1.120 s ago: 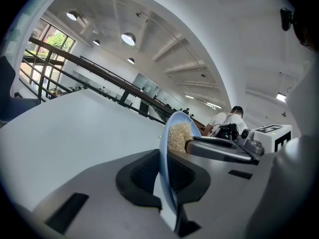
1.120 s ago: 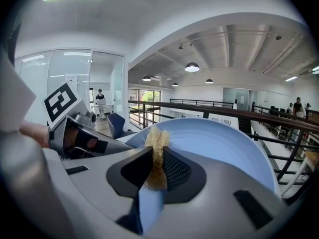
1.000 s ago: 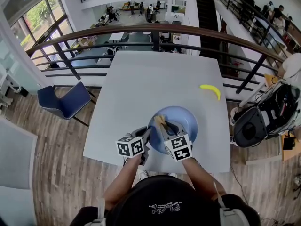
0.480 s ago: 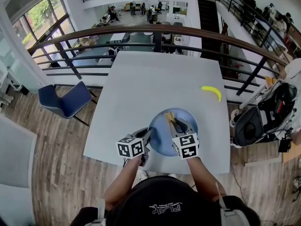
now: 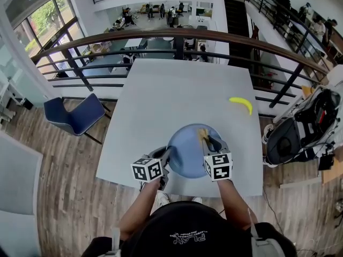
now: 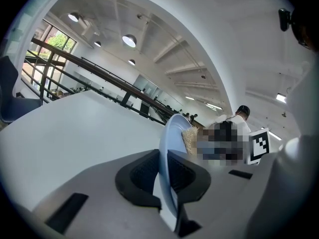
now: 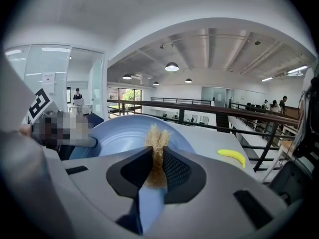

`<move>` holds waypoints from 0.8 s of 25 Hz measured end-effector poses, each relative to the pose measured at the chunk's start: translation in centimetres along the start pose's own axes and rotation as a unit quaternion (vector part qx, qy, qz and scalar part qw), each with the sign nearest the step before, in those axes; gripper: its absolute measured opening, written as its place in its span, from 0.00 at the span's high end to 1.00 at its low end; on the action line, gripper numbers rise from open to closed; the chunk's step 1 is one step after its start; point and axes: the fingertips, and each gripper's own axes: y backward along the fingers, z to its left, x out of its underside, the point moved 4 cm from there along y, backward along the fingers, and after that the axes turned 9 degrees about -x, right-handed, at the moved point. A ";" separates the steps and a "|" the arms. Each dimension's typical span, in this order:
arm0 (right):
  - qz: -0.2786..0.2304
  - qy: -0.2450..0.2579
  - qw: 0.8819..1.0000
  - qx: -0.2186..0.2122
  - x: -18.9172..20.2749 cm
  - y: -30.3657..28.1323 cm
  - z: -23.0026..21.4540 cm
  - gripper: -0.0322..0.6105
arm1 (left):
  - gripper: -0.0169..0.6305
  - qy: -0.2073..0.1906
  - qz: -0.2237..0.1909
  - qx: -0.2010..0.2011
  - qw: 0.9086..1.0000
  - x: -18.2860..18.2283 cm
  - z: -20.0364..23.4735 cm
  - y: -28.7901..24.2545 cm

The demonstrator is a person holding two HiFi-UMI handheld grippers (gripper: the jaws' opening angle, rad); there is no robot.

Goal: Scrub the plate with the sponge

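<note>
Blue plate (image 5: 185,149) sits near my edge of the white table (image 5: 161,90). My left gripper (image 5: 167,155) is clamped on its left rim: in the left gripper view the rim runs straight between the two pads, pinched on both faces. My right gripper (image 5: 208,140) is closed on the tan, fibrous sponge (image 5: 203,134), which lies against the plate's right side, its frayed end poking past the jaws. Farther off to the right, well apart, a yellow banana (image 5: 240,103) lies on the table.
</note>
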 end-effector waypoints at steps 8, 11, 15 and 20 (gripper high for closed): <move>0.007 -0.009 1.000 0.023 2.7 1.7 -1.7 0.84 | 0.92 0.014 -0.011 -0.011 1.000 1.4 0.5 0.4; 0.008 -0.007 1.000 0.023 2.8 1.3 -1.2 0.84 | 0.92 0.014 -0.012 -0.015 1.000 1.5 1.1 0.7; -0.006 0.009 1.000 0.005 1.2 0.8 0.6 0.84 | 0.92 0.020 -0.018 -0.027 0.999 0.9 2.0 1.0; -0.024 0.038 0.997 -0.066 -0.8 0.0 5.6 0.84 | 0.93 0.025 -0.027 -0.035 0.999 0.1 2.6 0.9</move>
